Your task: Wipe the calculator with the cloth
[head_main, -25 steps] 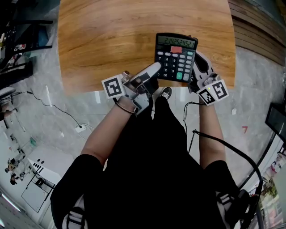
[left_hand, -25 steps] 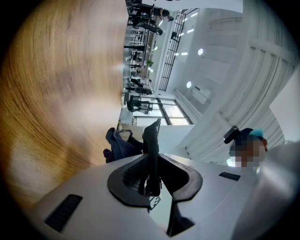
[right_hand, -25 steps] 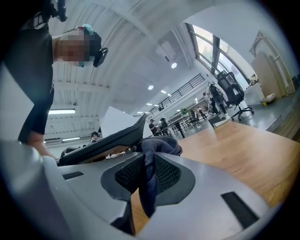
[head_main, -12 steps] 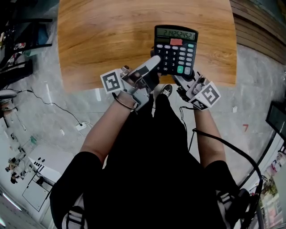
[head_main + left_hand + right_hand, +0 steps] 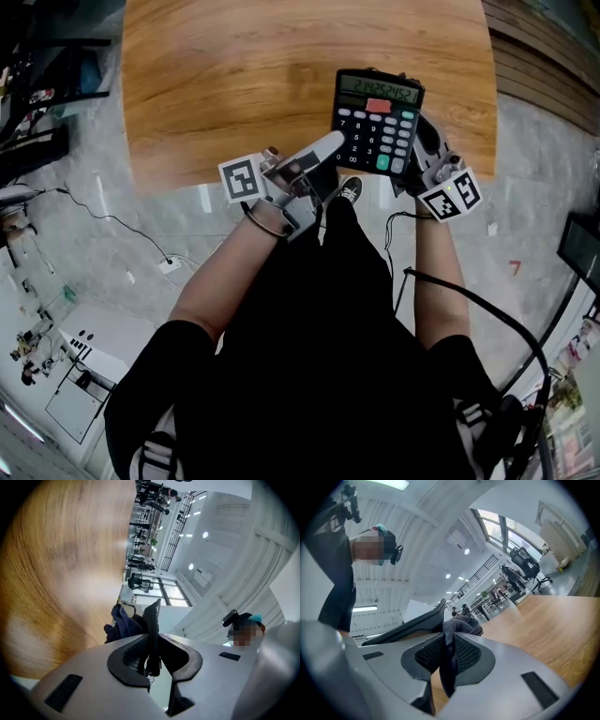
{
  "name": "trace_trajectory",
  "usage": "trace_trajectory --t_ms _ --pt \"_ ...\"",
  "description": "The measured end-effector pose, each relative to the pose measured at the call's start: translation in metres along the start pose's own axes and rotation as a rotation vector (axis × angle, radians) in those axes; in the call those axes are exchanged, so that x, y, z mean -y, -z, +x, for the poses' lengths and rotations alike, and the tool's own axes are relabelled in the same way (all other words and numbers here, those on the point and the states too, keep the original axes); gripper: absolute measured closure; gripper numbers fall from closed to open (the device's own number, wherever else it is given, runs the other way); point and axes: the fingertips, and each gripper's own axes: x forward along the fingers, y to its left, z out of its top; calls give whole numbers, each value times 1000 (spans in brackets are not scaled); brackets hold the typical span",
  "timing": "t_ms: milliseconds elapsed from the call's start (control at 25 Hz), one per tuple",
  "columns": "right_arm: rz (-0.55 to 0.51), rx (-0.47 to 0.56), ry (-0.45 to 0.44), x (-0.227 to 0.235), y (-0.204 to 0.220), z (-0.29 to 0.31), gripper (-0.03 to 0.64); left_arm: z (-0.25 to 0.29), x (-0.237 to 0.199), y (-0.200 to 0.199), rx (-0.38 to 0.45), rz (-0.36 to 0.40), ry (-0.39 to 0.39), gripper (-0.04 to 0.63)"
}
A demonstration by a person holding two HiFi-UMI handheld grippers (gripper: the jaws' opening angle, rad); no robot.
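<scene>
The black calculator is held up in the air over the wooden table's near edge, with its keys and display facing me. My left gripper is shut on its lower left edge; in the left gripper view the calculator shows as a thin dark slab pinched between the jaws. A dark blue cloth is bunched in my right gripper, which is shut on it. That right gripper sits at the calculator's right side, partly behind it. The cloth lies against the calculator's back face.
The wooden table fills the top of the head view, its front edge just under the calculator. Below it are grey floor, a cable, my black-clad legs and a shoe.
My right gripper with the cloth swung down and left along the calculator, then came back up to the right side. The calculator shifted slightly right. The left gripper kept its hold.
</scene>
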Motion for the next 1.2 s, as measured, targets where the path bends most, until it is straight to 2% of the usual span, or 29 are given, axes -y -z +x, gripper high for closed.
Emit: trace_trajectory --t_ms 280,520,680,1000,1200 --pt "16 -15 -43 -23 2 -16 554 -2 4 -8 30 49 -9 525" --pt "29 -67 -125 -62 21 -36 554 -4 6 -14 107 50 -4 525" --pt "45 -81 -149 -74 28 -43 554 -3 10 -11 98 63 0 525" --pt "47 -116 -195 -85 42 -14 554 -1 5 -13 91 19 13 525" --pt "56 -95 -179 -81 35 -22 554 -3 7 -13 99 41 5 525"
